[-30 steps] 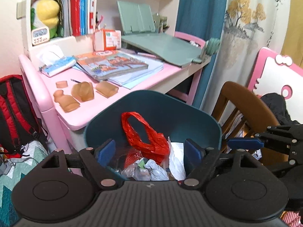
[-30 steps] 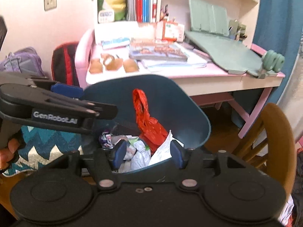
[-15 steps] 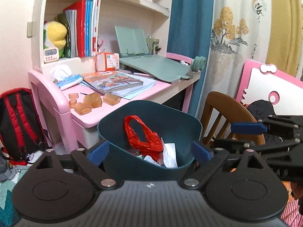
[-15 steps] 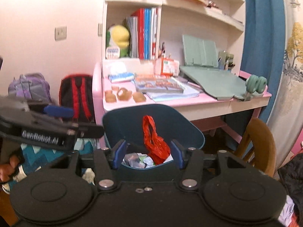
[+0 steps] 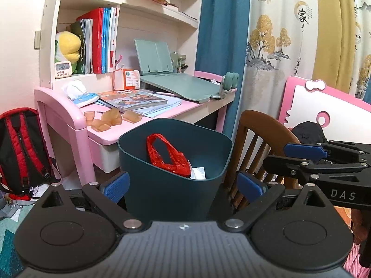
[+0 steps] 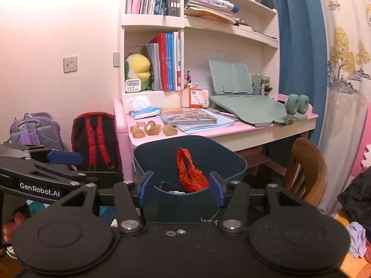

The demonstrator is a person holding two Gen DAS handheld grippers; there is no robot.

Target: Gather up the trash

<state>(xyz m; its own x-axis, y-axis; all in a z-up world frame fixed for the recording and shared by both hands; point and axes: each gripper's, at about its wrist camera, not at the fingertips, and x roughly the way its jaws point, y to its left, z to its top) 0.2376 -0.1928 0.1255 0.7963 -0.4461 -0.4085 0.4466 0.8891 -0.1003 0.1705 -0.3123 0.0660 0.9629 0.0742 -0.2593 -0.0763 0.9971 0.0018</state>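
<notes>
- Left claw [image 5: 183, 186]: jaws wide, blue pads either side of the dark teal plastic trash bin [image 5: 171, 183] in view, clear of it, nothing held.
- Right claw [image 6: 180, 188]: jaws moderately apart, nothing between the pads; the bin [image 6: 190, 199] sat beyond them, not gripped.
- Bin stood on the floor, just in front of the pink table [image 5: 104, 136], with the brown wooden chair [image 5: 259, 139] beside it.
- Inside the bin: crumpled red plastic bag [image 5: 168, 155] with its handle loop sticking up, white paper scrap [image 5: 198, 173] just beside it. Rest of the contents hidden by the bin wall.
- Right-wrist view showed the same red bag [image 6: 190, 173] above the near rim.
- Each claw showed in the other's view: right claw [image 5: 324, 159] at the right edge of the left-wrist view, left claw [image 6: 41, 169] at the left edge of the right-wrist view, with fingers [image 6: 14, 224] of the holding hand below it.
- On the table: tan translucent moulded pieces [image 5: 109, 118], stack of books [image 5: 136, 100], green reading stand [image 5: 180, 84].
- Red-and-black backpack [image 5: 20, 150] on the floor left of the table.
</notes>
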